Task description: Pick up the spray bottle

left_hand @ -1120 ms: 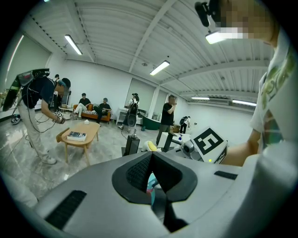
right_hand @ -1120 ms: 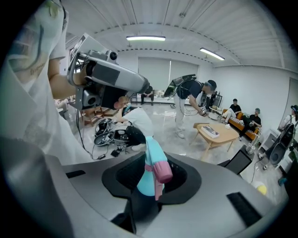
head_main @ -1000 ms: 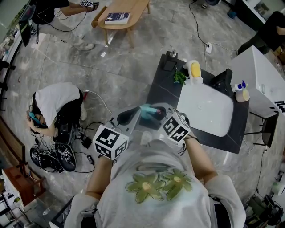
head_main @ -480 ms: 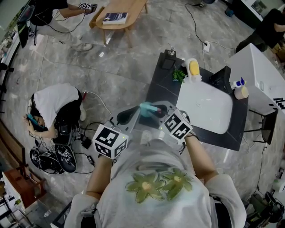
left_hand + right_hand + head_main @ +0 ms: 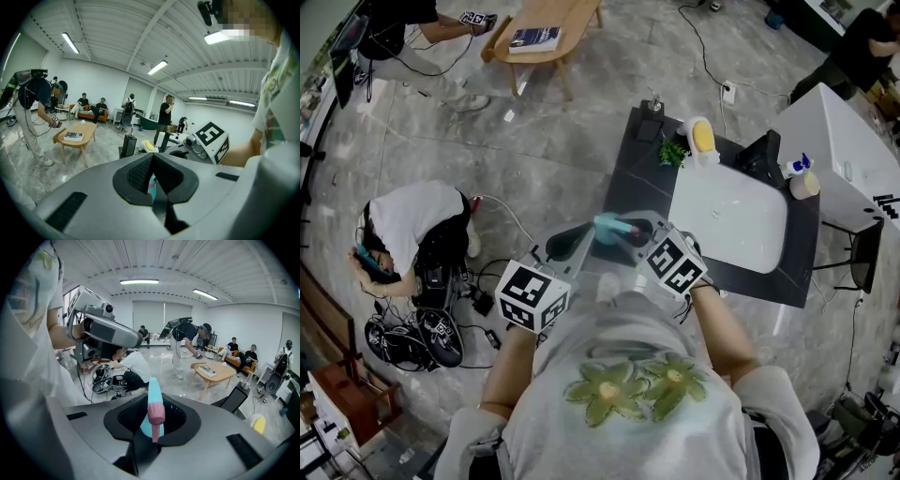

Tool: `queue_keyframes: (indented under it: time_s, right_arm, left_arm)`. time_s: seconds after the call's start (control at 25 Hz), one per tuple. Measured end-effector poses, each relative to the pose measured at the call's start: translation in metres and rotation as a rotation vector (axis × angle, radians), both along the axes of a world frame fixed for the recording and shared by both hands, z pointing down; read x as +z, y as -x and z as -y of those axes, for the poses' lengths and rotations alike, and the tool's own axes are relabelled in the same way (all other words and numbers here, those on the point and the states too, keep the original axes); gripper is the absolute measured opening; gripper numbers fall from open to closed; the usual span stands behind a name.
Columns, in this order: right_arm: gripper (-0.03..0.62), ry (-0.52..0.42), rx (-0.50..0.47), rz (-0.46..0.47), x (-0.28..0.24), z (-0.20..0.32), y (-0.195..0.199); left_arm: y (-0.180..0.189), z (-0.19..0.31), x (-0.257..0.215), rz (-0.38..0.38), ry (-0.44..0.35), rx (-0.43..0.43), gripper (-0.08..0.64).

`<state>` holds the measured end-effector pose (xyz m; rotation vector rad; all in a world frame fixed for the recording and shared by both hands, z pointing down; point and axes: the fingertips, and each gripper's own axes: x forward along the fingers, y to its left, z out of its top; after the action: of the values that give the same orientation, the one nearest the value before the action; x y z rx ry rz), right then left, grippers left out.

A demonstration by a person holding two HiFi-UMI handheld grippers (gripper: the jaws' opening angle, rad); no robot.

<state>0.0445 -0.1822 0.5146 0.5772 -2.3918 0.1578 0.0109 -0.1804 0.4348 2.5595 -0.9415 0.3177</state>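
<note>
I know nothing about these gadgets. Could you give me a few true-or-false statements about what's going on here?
1. The right gripper is closed on a teal spray bottle with a pink nozzle. True.
2. The teal spray bottle stands in the white sink. False: it is held up in front of the person's chest, away from the sink.
3. The left gripper has its jaws spread wide. False: the jaw tips meet.
4. A book lies on the wooden table. True.
5. A person in a white shirt crouches on the floor. True.
</note>
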Motion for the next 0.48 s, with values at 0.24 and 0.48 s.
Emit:
queue_keyframes:
  time_s: [0.24,0.48]
  right_arm:
    - [0.086,-0.007,0.036,-0.005,-0.007,-0.003,0.0]
    - [0.086,-0.021,0.065,-0.004,-0.017,-0.005,-0.002]
  left_arm:
    - [0.001,-0.003,-0.004,0.003,0.0,0.027,0.009]
    - [-0.002,-0.005,-0.011,-0.001,-0.012,0.048,0.009]
